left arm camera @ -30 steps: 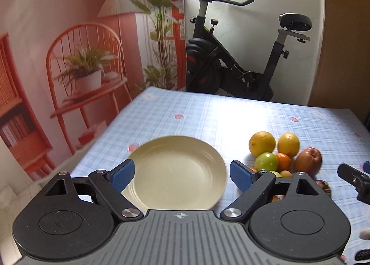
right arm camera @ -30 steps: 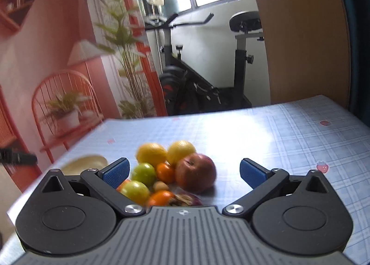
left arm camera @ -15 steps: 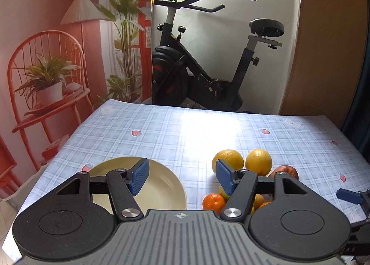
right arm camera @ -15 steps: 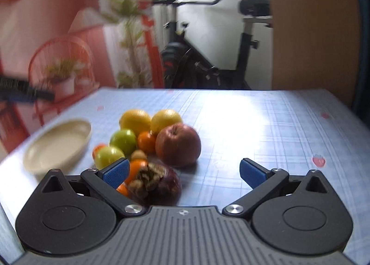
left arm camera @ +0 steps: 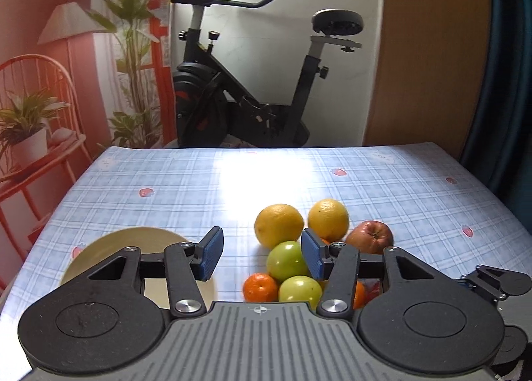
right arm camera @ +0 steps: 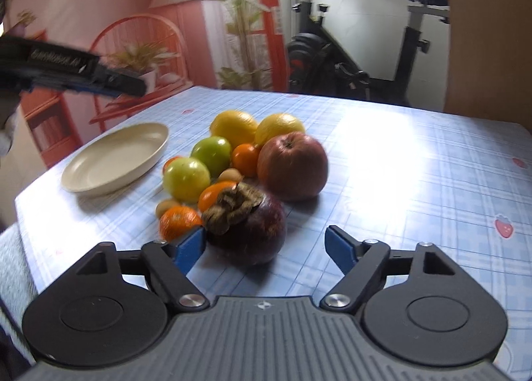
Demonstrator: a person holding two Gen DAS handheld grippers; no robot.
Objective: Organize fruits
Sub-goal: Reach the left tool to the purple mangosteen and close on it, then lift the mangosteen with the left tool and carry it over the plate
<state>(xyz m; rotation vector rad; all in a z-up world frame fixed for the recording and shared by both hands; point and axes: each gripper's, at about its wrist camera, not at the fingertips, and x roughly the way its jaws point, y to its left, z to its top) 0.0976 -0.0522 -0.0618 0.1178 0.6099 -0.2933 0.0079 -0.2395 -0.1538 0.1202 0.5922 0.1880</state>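
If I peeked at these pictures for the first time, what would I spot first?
Probably the bright heap of fruit on the checked tablecloth: a dark purple mangosteen nearest the open right gripper, with a big red apple behind it. An empty cream plate waits to the left, and a black exercise bike stands beyond the table.

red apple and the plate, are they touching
Apart. In the right wrist view the red apple sits at the right of the fruit pile, with green fruit and bare tablecloth between it and the plate.
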